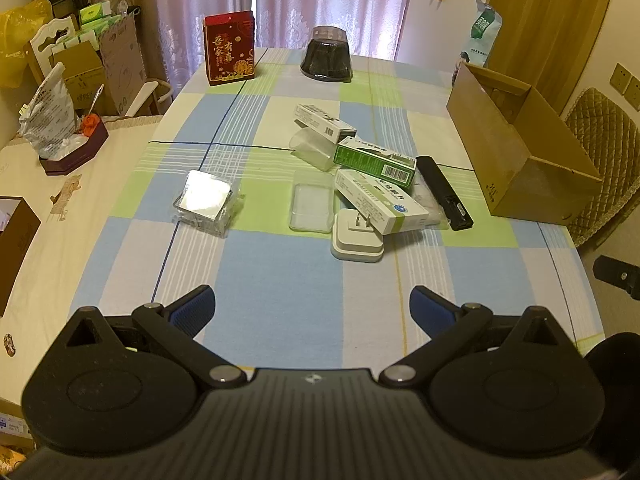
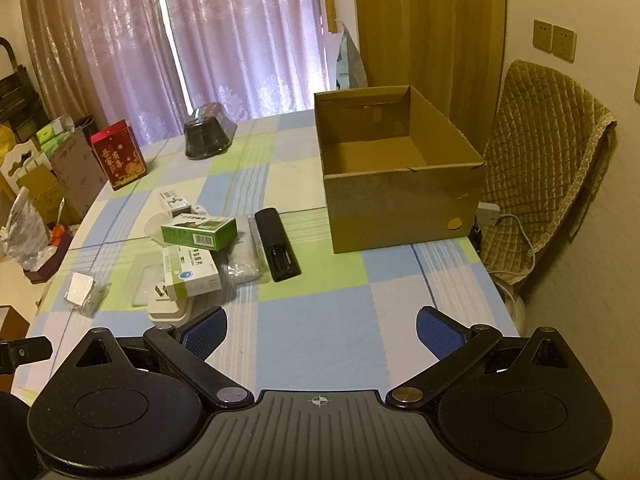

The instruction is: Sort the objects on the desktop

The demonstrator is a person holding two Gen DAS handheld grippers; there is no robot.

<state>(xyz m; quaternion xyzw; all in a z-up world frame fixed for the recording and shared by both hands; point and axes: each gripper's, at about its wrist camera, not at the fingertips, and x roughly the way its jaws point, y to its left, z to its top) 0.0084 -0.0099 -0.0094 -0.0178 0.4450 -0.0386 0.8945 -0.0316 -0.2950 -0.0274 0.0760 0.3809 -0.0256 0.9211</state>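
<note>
A pile lies mid-table: a green medicine box point(image 1: 376, 162) point(image 2: 199, 232), a white-and-green box point(image 1: 380, 200) point(image 2: 191, 270), another white box point(image 1: 325, 122) point(image 2: 174, 203), a white plug adapter point(image 1: 357, 238) point(image 2: 168, 306), a clear plastic lid point(image 1: 312, 207) and a black remote point(image 1: 444, 192) point(image 2: 277, 244). A foil-wrapped packet point(image 1: 205, 202) point(image 2: 82, 294) sits apart on the left. An empty cardboard box point(image 1: 520, 148) point(image 2: 396, 172) stands on the right. My left gripper point(image 1: 312, 312) and right gripper point(image 2: 320, 330) hover open above the near table edge, holding nothing.
A red gift box point(image 1: 230, 48) point(image 2: 118, 154) and a dark domed container point(image 1: 327, 60) point(image 2: 207, 136) stand at the far end. A quilted chair point(image 2: 548, 168) is right of the table. A side table with a bag and tray point(image 1: 74, 148) is on the left.
</note>
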